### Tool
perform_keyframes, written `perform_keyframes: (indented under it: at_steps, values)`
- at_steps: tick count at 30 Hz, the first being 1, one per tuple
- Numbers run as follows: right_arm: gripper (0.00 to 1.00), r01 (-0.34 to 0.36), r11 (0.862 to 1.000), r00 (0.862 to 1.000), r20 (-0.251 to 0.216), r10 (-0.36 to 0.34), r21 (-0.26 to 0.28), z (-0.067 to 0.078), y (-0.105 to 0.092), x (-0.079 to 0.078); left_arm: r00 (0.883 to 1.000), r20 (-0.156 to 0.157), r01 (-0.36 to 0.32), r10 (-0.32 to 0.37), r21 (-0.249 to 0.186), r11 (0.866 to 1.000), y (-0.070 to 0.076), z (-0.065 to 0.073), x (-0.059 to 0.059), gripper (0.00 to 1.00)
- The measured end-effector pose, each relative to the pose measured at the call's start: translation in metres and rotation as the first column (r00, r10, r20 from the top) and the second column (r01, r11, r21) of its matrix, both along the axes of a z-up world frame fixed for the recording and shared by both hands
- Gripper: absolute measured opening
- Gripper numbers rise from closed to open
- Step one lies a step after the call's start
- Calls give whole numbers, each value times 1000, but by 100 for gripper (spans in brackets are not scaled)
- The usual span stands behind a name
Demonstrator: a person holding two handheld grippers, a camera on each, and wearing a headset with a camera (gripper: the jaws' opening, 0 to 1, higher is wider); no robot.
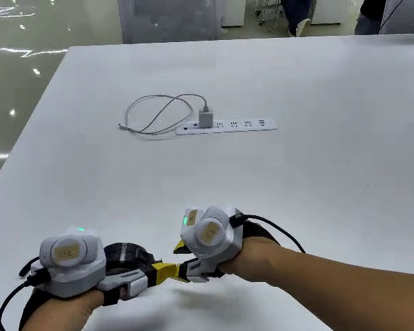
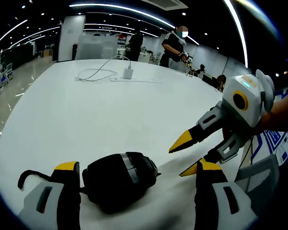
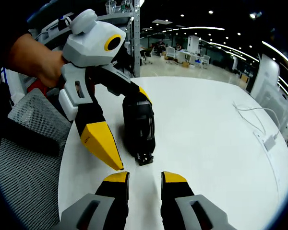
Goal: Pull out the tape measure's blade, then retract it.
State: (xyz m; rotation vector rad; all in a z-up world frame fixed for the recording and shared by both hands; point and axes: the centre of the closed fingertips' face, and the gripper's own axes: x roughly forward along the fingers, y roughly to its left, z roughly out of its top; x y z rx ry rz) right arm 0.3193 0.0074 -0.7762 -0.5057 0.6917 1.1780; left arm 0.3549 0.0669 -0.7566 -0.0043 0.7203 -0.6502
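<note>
The black tape measure (image 2: pixel 120 179) lies on the white desk (image 1: pixel 297 172) close to the near edge, between the fingers of the left gripper (image 2: pixel 138 166). These fingers stand wide open around it: one rests against the case and the other is clear of it. The right gripper (image 3: pixel 145 178) points at the case's near end from just beside it, its fingers a narrow gap apart and holding nothing. Farther back lie a power strip (image 1: pixel 228 125) and a looped cable (image 1: pixel 159 114).
</note>
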Motion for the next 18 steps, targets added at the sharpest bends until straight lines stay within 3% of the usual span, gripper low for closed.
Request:
perform_keyframes:
  at_steps: [4, 10, 12, 13, 16, 18]
  values:
    - [25, 19, 1000, 1000, 8, -19, 11, 3, -15, -7, 998, 25, 54, -55, 33, 998, 4, 2, -1, 99]
    - [30, 84, 996, 996, 12, -84, 43, 14, -39, -12, 990, 65, 124, -125, 22, 992, 8, 14, -3, 99]
    - [32, 111, 993, 994, 9, -111, 42, 17, -49, -13, 989, 56, 135, -135, 10, 991, 10, 17, -3, 99]
    - [33, 129, 990, 992, 8, -130, 53, 20, -54, -12, 991, 15, 132, -133, 20, 991, 13, 15, -7, 99]
    - [36, 169, 983, 985, 6, -170, 75, 28, -67, -13, 989, 30, 146, -146, 17, 989, 17, 19, -7, 99]
    - [39, 187, 979, 982, 4, -188, 75, 30, -75, -13, 989, 19, 143, -144, 18, 990, 21, 19, -7, 99]
